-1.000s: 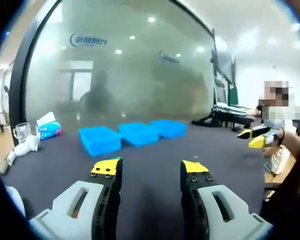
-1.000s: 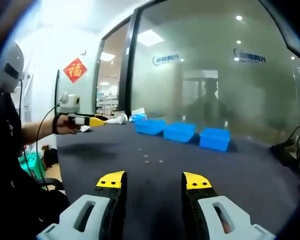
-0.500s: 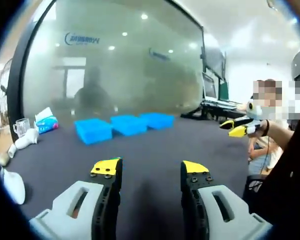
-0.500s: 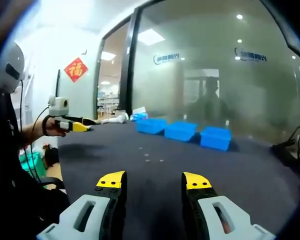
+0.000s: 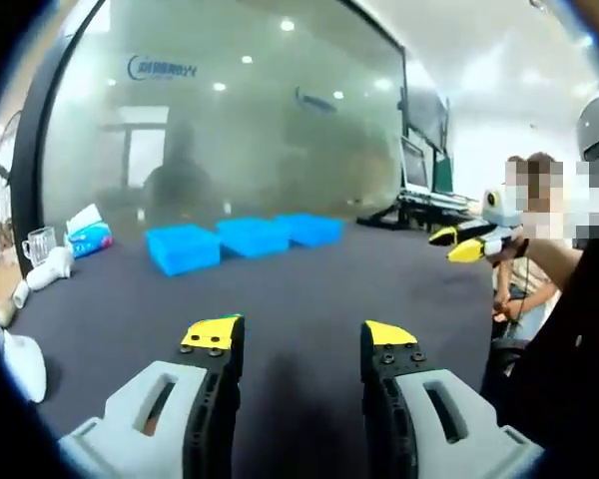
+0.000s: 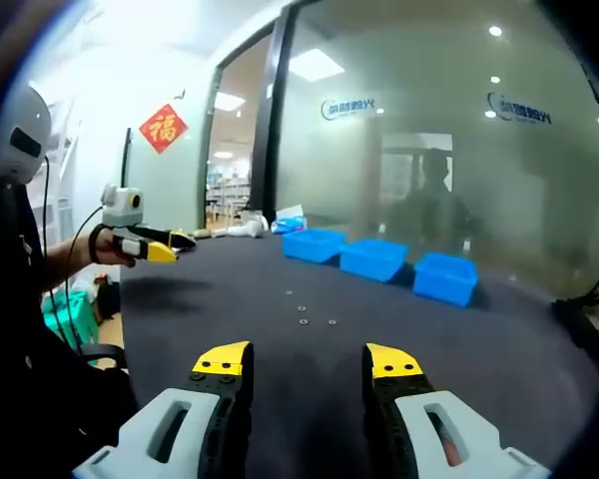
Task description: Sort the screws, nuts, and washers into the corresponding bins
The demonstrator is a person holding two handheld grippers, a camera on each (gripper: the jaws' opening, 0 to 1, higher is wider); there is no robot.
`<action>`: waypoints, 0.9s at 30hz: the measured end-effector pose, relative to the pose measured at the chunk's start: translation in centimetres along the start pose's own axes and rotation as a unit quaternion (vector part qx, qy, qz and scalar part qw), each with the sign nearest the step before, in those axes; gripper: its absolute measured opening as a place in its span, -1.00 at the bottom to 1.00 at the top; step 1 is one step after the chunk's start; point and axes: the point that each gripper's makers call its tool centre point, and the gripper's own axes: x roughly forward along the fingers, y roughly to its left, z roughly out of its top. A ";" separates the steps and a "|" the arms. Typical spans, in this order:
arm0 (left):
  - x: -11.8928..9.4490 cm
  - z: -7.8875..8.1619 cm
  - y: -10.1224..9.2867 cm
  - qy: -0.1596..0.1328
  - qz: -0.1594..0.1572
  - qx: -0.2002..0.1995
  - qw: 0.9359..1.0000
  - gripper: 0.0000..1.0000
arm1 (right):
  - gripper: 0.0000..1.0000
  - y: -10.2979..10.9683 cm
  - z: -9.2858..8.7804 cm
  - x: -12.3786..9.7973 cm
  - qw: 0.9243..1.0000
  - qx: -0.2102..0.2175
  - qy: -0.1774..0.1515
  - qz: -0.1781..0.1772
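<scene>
Left tool (image 5: 299, 337) open, jaws apart, nothing between them, held above the dark surface (image 5: 309, 289). Three blue bins (image 5: 242, 238) sit in a row well ahead of it near the frosted glass wall (image 5: 230, 120) — left bin (image 5: 183, 247) closest, then middle bin (image 5: 252, 236), then right bin (image 5: 307, 229), each just beside the next. Off to the left edge: a glass mug (image 5: 38, 245), a tissue pack (image 5: 88, 238), white objects, too blurred to name. The right tool shows at the right side of the left gripper view (image 5: 459, 242), yellow-tipped, held in a hand (image 5: 504, 244) over the surface edge.

Right tool (image 6: 307, 357) also open, jaws apart, empty, above the surface (image 6: 449, 339). Small hardware pieces (image 6: 304, 311) lie scattered on the surface ahead of the tool, between it and the bins (image 6: 379, 259) — too small to tell screws from nuts or washers. Bins are well beyond the pieces, by the glass. Left tool appears at the left in the right gripper view (image 6: 165, 246), gripped by a hand (image 6: 110, 246), well apart from the hardware. A red paper sign (image 6: 165, 128) hangs on the wall behind.
</scene>
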 end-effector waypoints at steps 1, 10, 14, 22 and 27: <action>0.0 -0.1 0.0 0.002 -0.001 0.000 1.000 -0.08 | -0.20 -0.1 0.0 0.2 1.000 -0.002 0.003 0.002; -0.3 -0.4 0.0 0.004 -0.003 -0.008 1.000 -0.08 | -0.26 -0.6 0.7 1.9 0.998 -0.018 0.041 0.038; -0.3 -0.4 0.0 0.003 -0.005 -0.008 1.000 -0.08 | -0.26 -0.3 0.8 3.2 0.994 -0.040 0.072 0.068; -0.7 -0.3 0.1 0.007 -0.005 -0.006 1.000 -0.08 | -0.27 1.2 1.2 5.6 0.979 -0.095 0.127 0.130; -1.0 -0.6 0.2 0.010 -0.002 -0.008 1.000 -0.08 | -0.31 1.7 1.5 7.1 0.969 -0.124 0.150 0.155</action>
